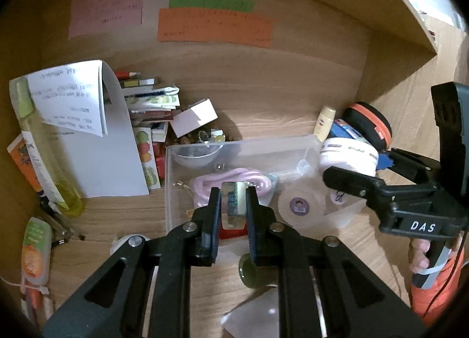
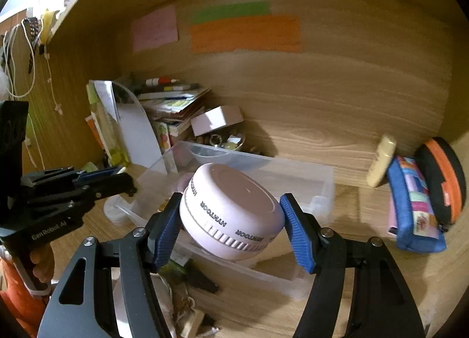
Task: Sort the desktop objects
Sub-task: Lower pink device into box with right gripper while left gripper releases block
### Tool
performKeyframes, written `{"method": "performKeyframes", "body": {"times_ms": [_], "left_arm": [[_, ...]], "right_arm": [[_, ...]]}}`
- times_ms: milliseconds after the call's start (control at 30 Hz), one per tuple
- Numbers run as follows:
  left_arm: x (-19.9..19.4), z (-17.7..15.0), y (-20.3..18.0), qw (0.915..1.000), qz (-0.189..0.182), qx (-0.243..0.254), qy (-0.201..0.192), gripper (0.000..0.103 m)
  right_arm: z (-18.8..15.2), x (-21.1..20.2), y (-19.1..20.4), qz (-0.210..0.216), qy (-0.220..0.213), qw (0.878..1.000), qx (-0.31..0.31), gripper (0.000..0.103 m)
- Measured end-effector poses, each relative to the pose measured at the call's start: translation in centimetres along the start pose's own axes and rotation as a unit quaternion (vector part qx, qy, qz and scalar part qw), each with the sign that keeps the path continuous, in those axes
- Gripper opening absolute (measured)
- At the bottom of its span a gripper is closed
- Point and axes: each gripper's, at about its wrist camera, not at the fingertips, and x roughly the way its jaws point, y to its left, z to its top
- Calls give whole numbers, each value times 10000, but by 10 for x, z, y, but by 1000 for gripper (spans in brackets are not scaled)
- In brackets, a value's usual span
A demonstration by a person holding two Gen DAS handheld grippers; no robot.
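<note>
Left wrist view: the left gripper [image 1: 231, 212] is clamped on a small clear block [image 1: 232, 204], held above the near edge of a clear plastic bin [image 1: 205, 144] on the wooden desk [image 1: 263, 109]; inside the bin lie a pink cord [image 1: 231, 181] and a tape roll [image 1: 299, 204]; papers and booklets [image 1: 152, 103] are heaped at the far left. Right wrist view: the right gripper [image 2: 231, 220] grips a round white jar [image 2: 231, 215], tilted, over the bin's near side; a blue pouch [image 2: 416, 209] sits at the right.
</note>
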Motion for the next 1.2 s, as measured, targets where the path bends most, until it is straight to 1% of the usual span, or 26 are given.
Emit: {"method": "performKeyframes", "body": {"times_ms": [167, 367, 433, 567, 767, 800, 867, 933, 1033, 1100, 1167, 1200], "left_arm": [[13, 1, 9, 9999, 19, -67, 96, 15], [28, -1, 19, 9996, -18, -156, 253, 15], [30, -2, 22, 9994, -42, -189, 284, 15], [28, -3, 24, 9996, 99, -136, 219, 15], [25, -4, 25, 9997, 96, -123, 185, 16], [25, -4, 25, 9997, 94, -135, 184, 17], [24, -4, 26, 9997, 116, -158, 161, 28], [22, -4, 27, 9997, 159, -152, 104, 33], [19, -4, 27, 9998, 159, -146, 42, 36], [19, -4, 27, 9998, 167, -145, 29, 40], [18, -4, 27, 9997, 193, -140, -4, 45], [17, -4, 26, 9997, 211, -138, -31, 46]], "right_arm": [[4, 23, 7, 126, 170, 9998, 52, 63], [-2, 50, 16, 207, 471, 9987, 59, 63], [-3, 57, 20, 156, 520, 9985, 19, 63], [-8, 65, 26, -5, 538, 9985, -112, 63], [-13, 73, 35, -303, 542, 9973, -400, 63], [-13, 74, 36, -347, 545, 9969, -444, 63], [-14, 74, 37, -384, 524, 9968, -475, 63], [-14, 75, 38, -446, 514, 9963, -527, 63], [-15, 74, 41, -443, 508, 9960, -583, 64], [-15, 74, 42, -561, 476, 9952, -653, 71], [-15, 72, 43, -591, 433, 9950, -684, 74], [-15, 71, 43, -581, 419, 9951, -686, 76]]}}
